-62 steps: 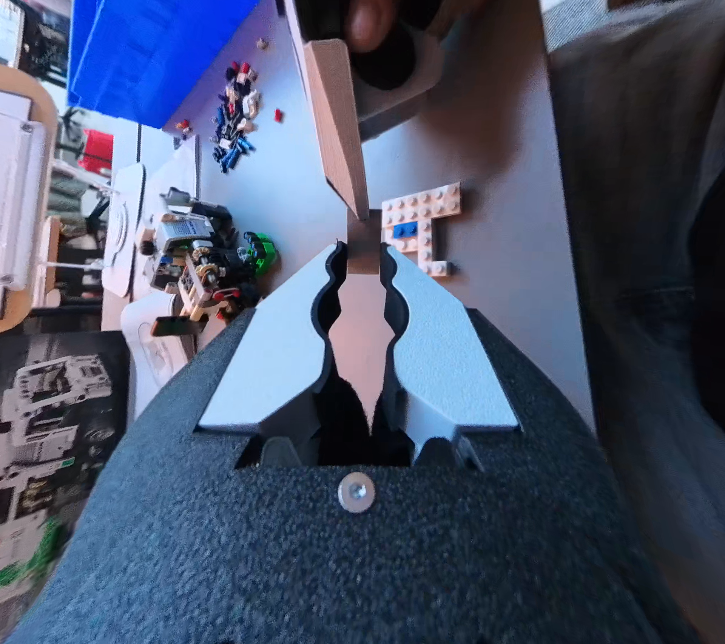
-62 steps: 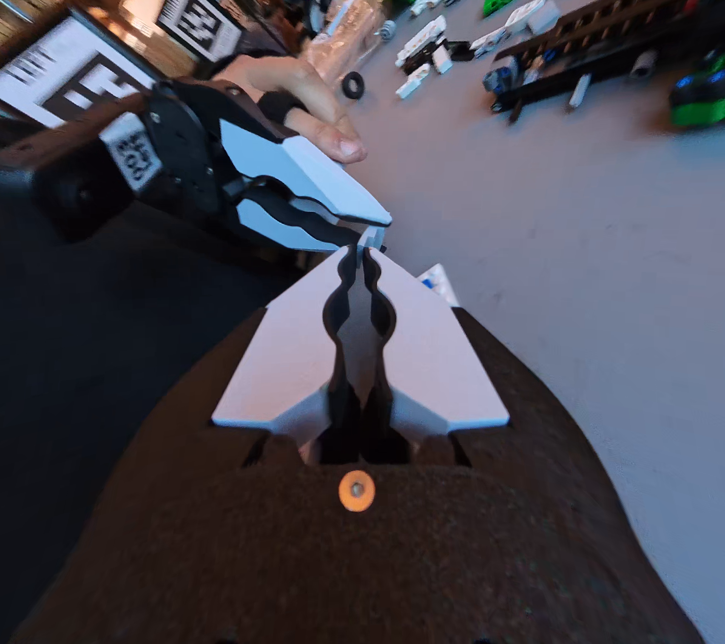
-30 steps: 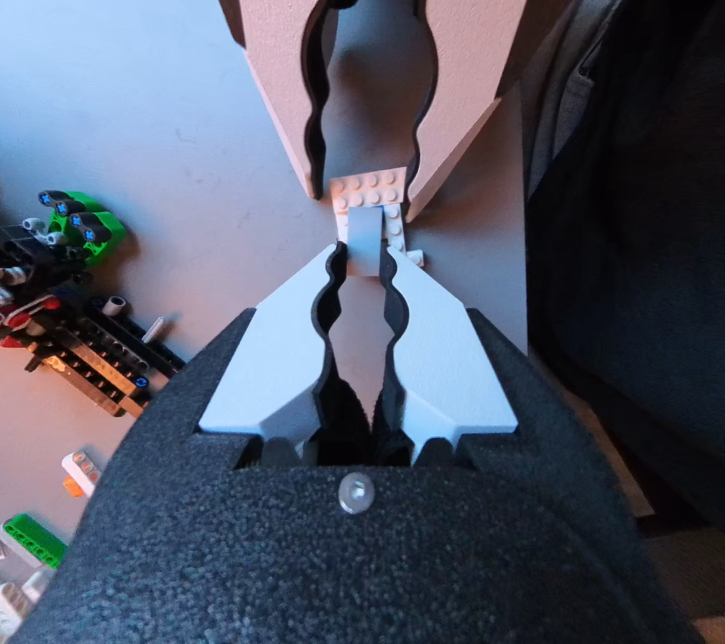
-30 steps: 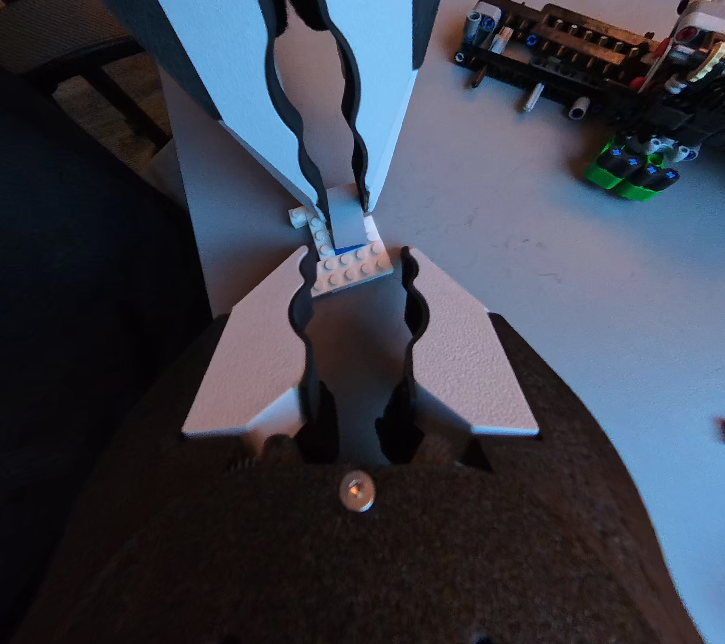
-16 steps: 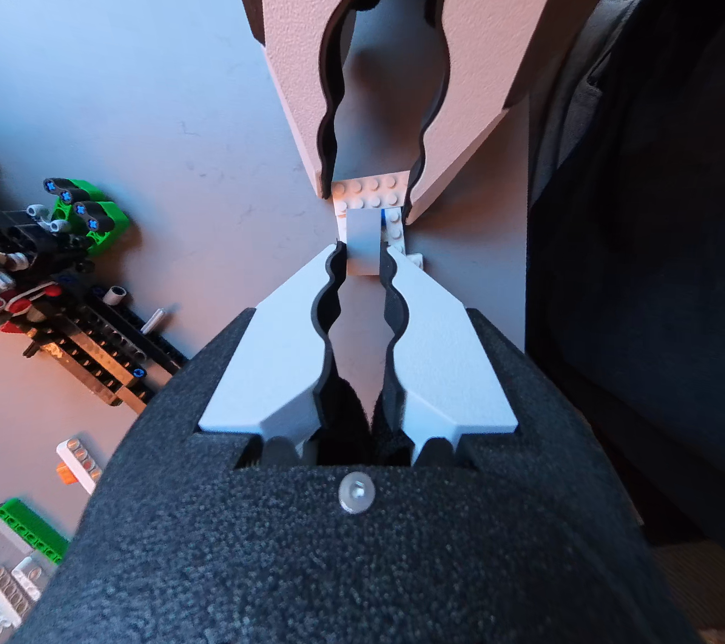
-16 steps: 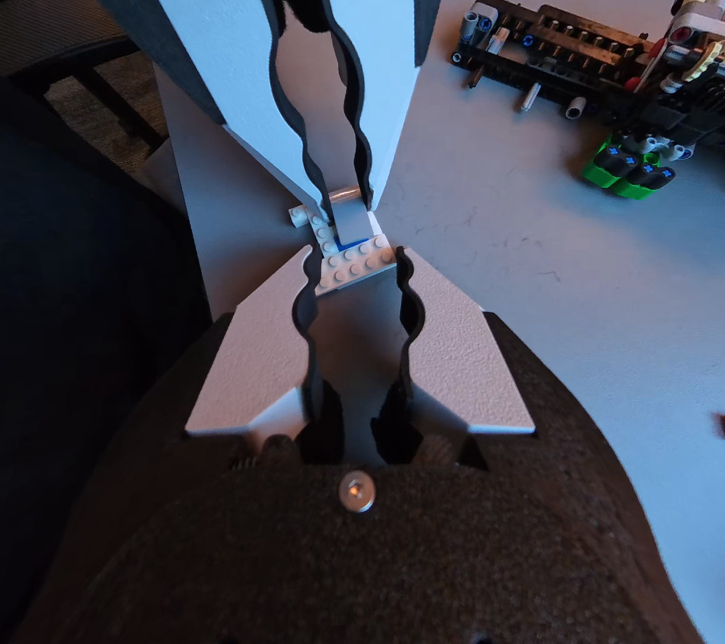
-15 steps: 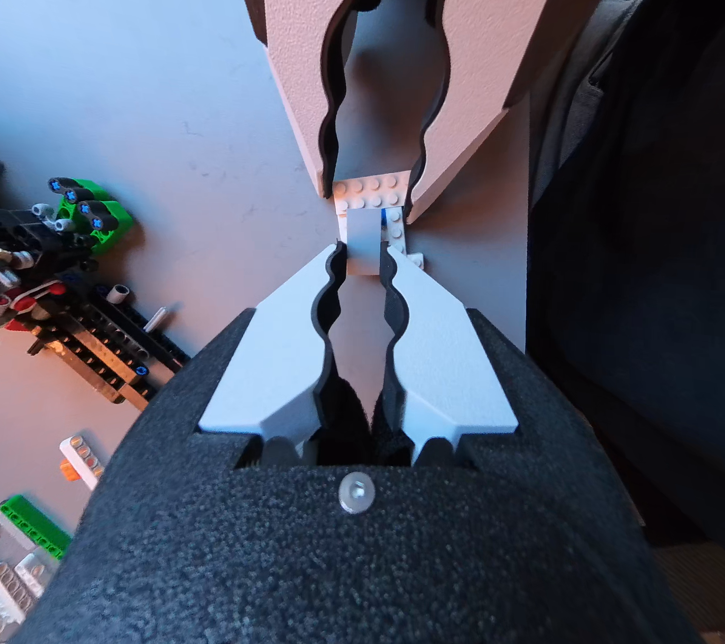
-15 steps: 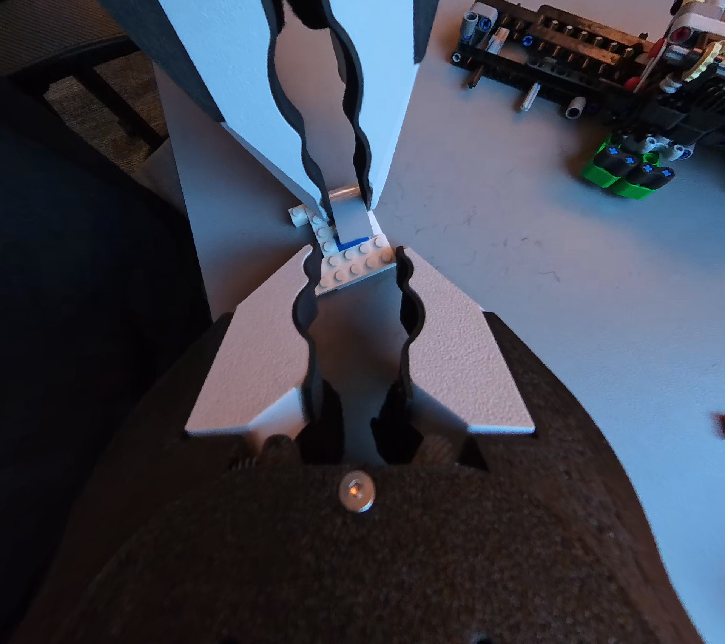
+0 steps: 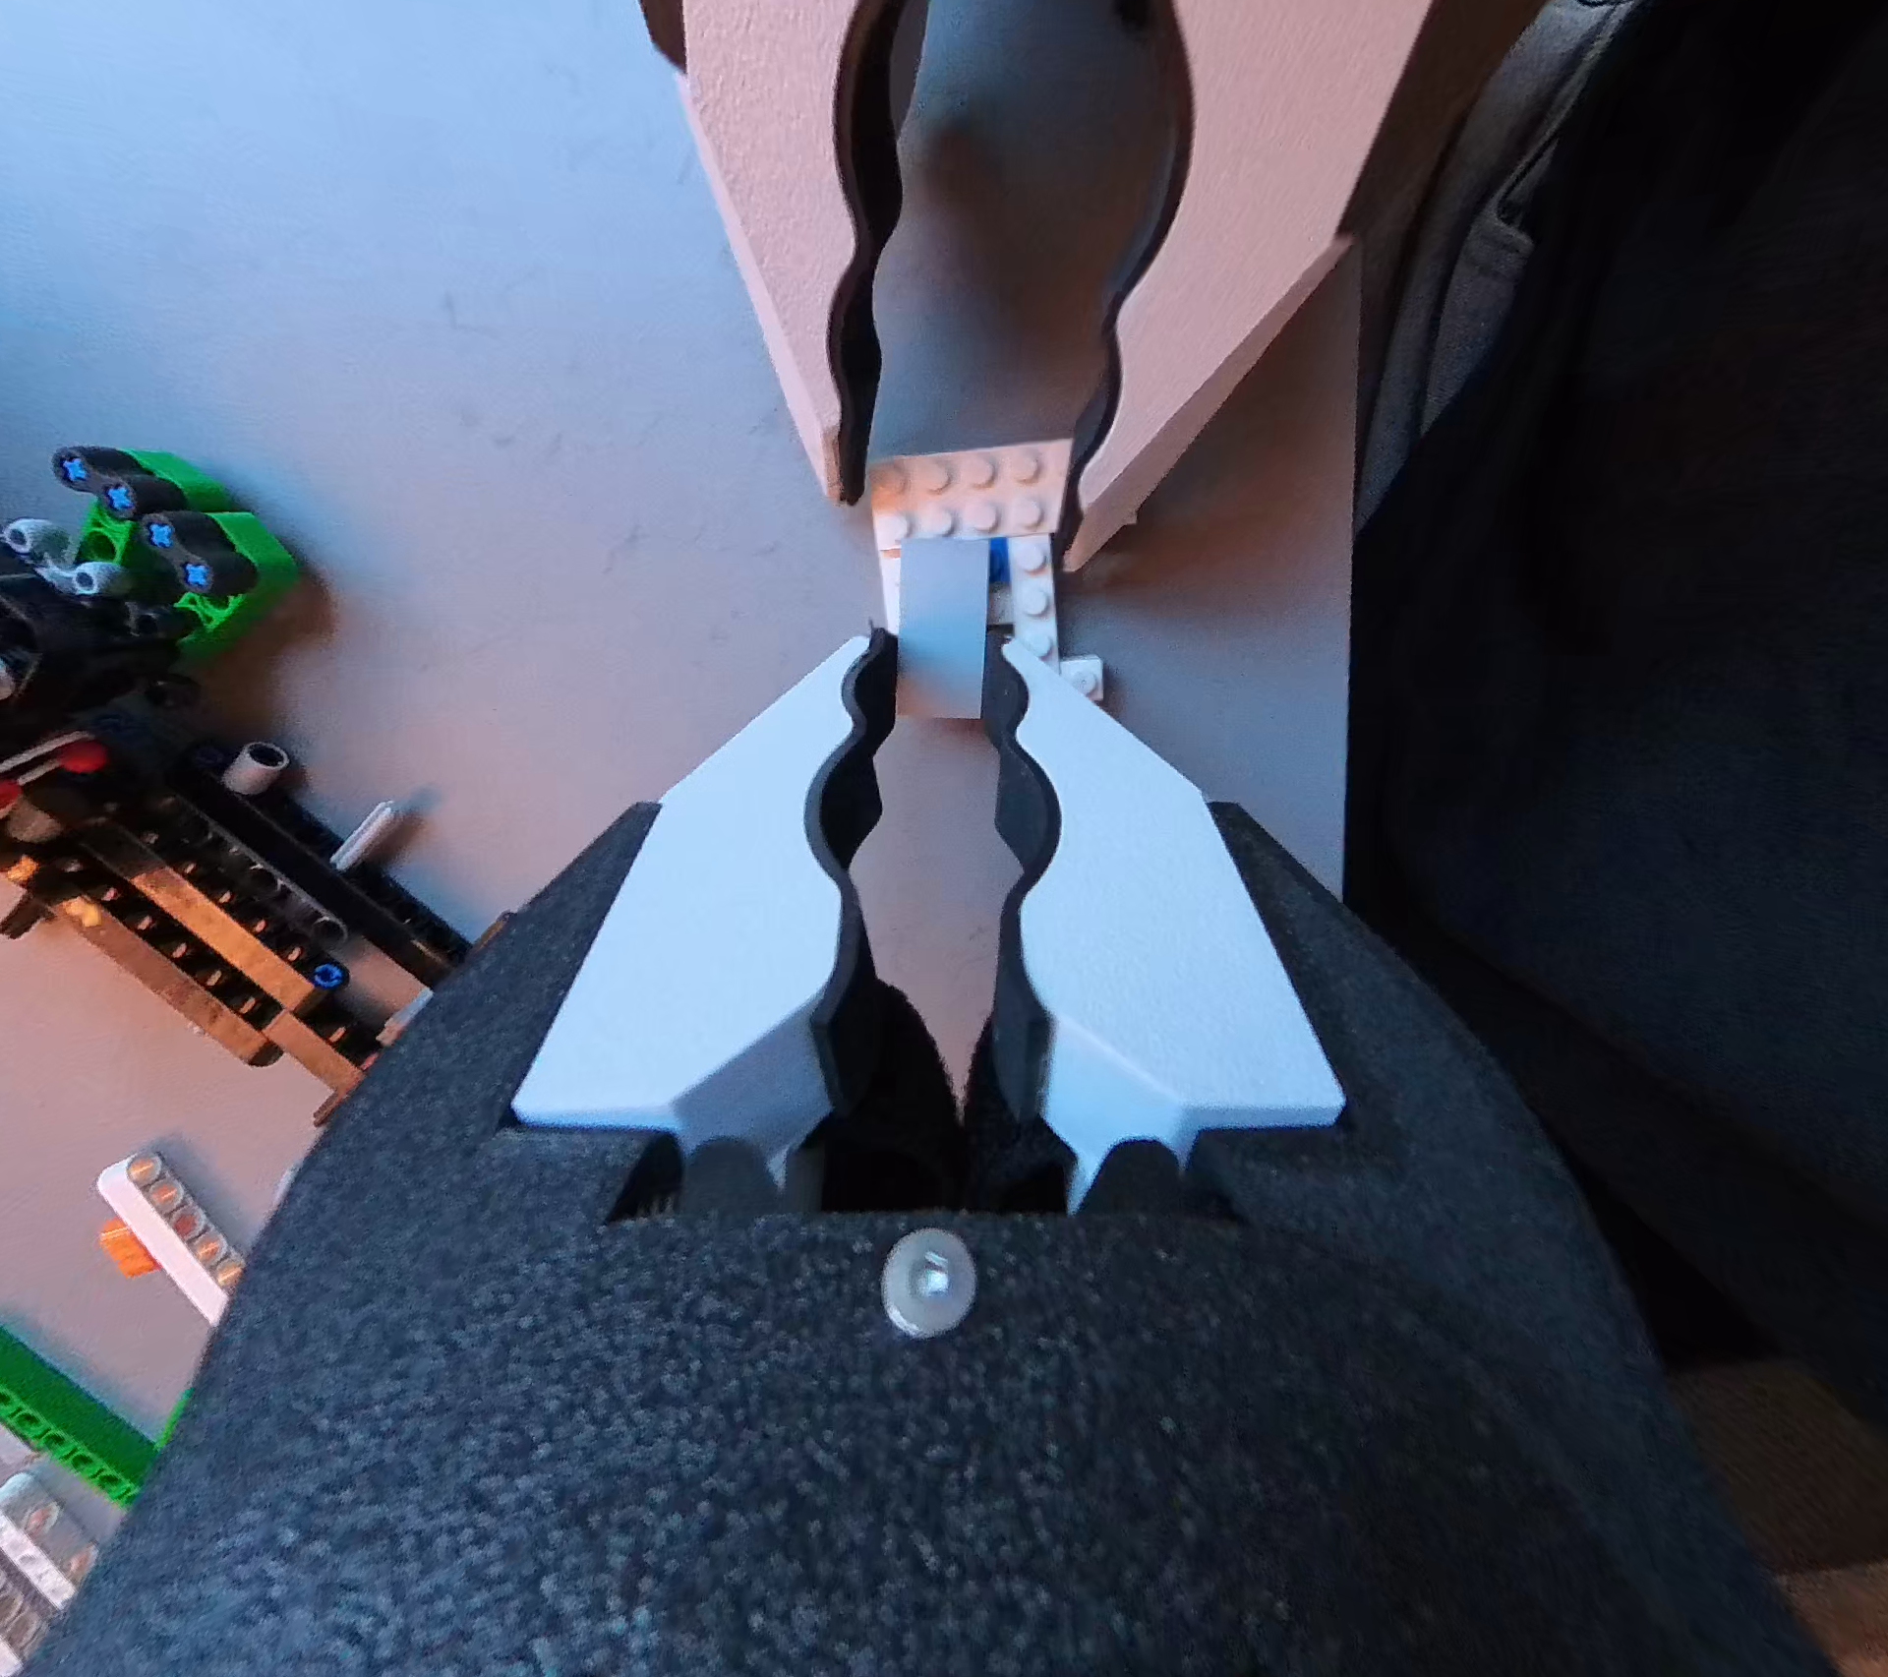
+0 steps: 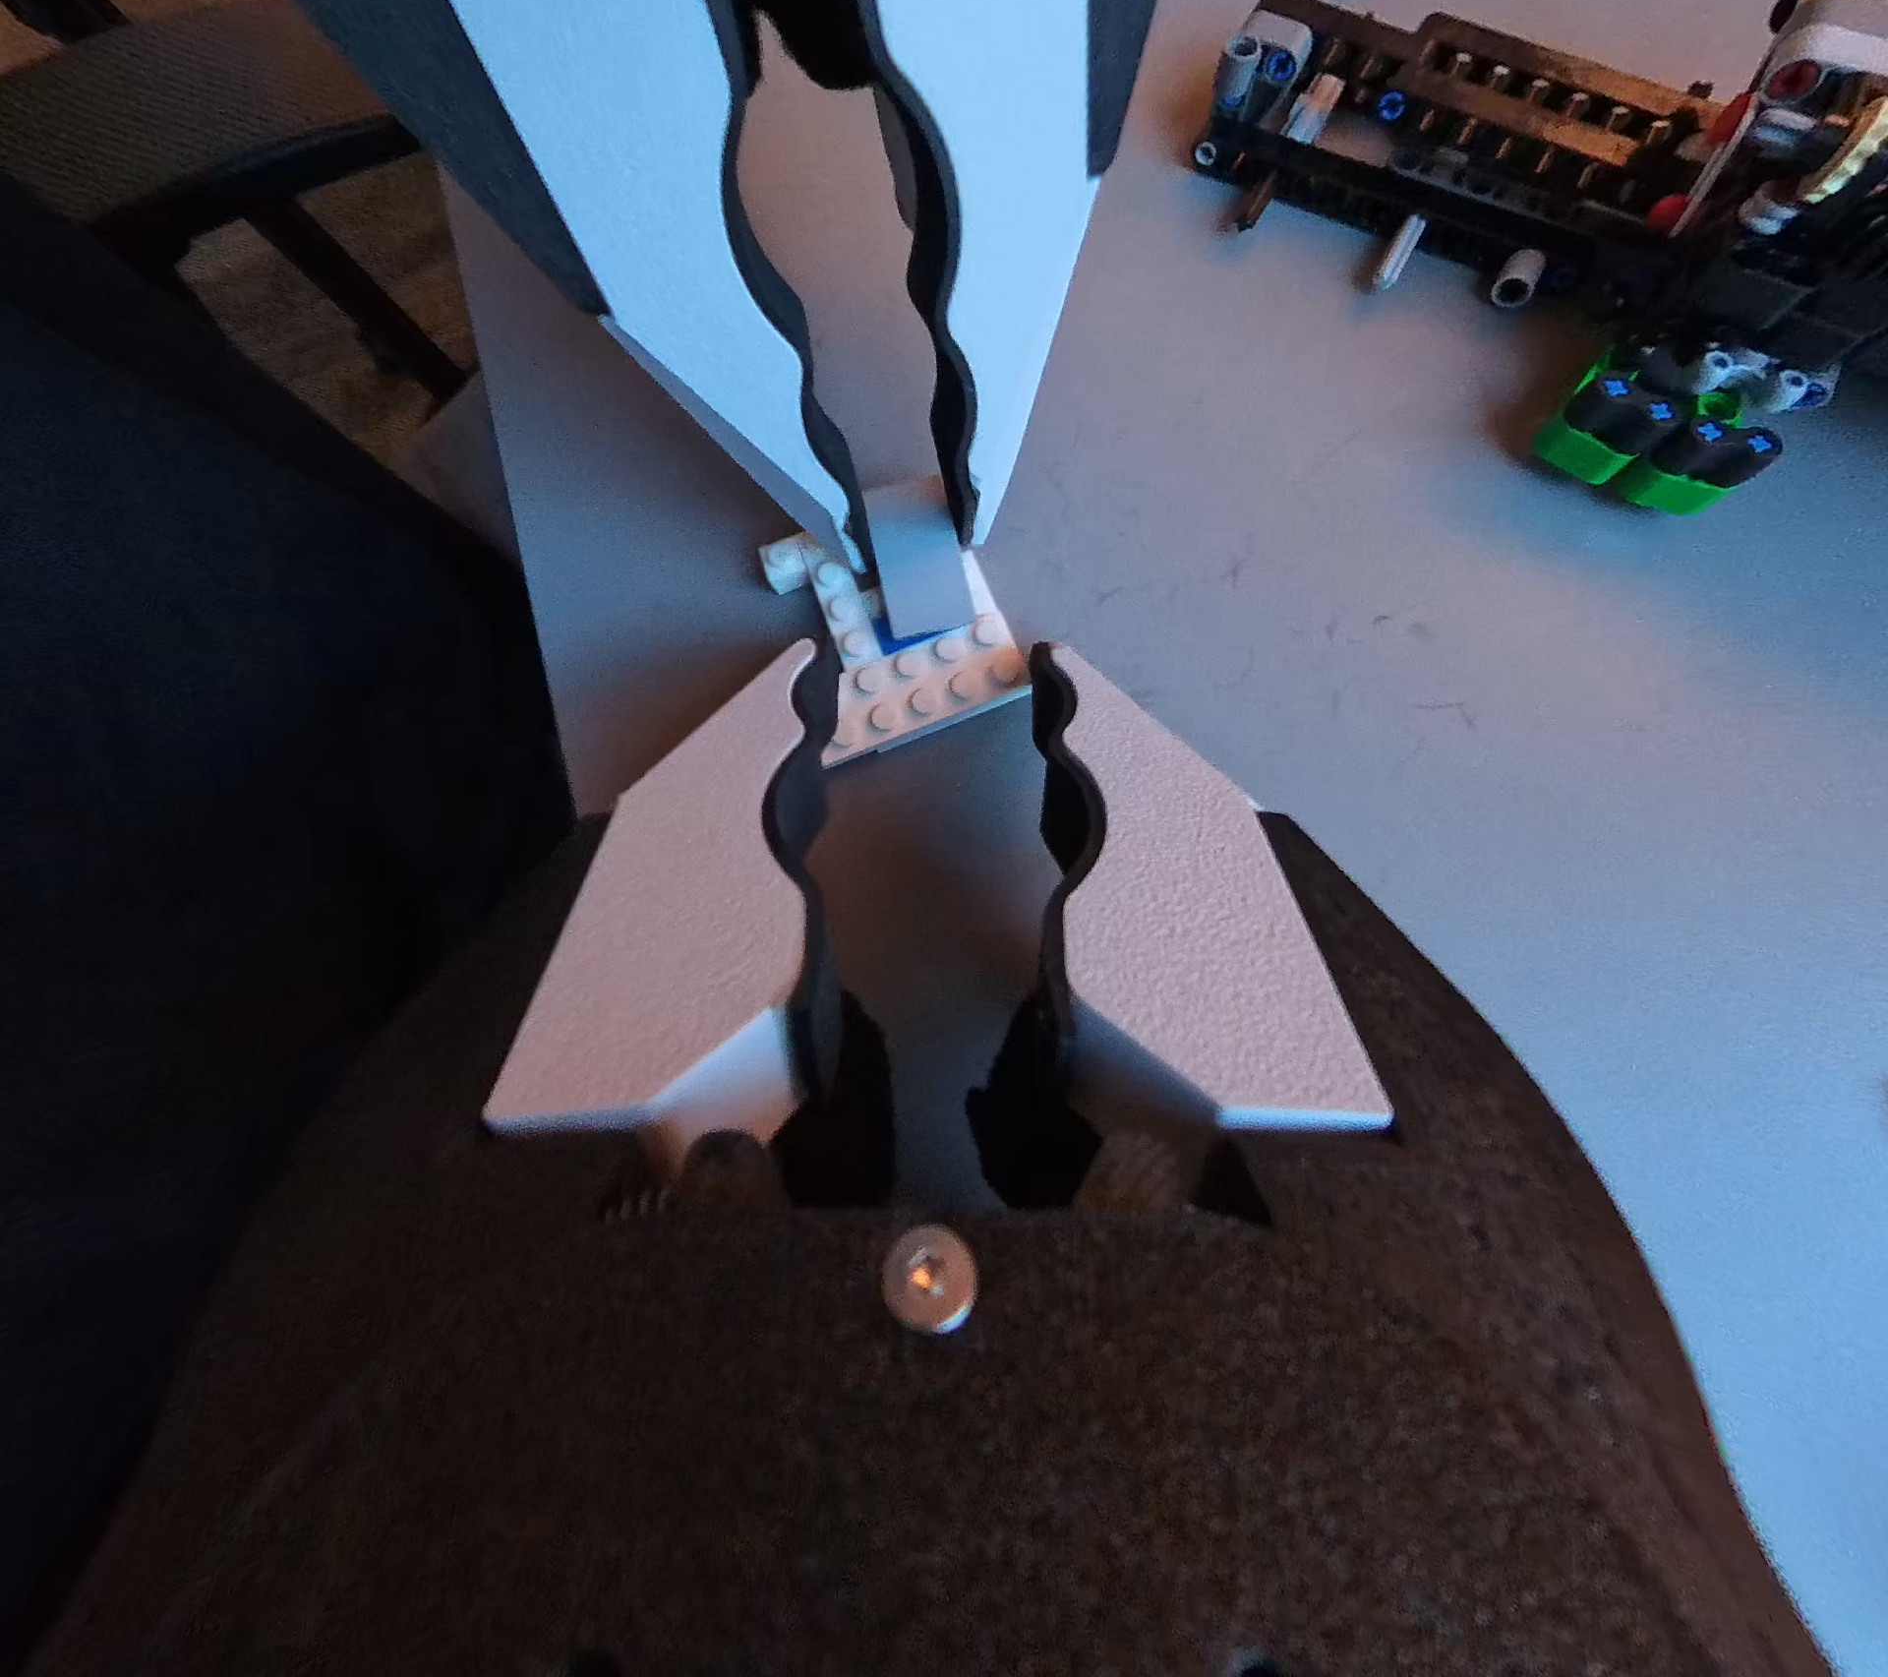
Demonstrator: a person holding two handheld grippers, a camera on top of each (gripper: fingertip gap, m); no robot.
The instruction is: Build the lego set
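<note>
L tongs [image 9: 941, 657] are gripping a grey tile [image 9: 942, 642] pointing its long axis at 12 over the white plate [image 9: 971, 494] on the bench [image 9: 409, 197], w/ R tongs [image 10: 925, 657] sitting open, bracketing the plate's wide end.

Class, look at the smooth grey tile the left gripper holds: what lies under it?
Under the smooth grey tile lie the white studded plate assembly and a small blue piece peeking out. The studs directly beneath are covered.
</note>
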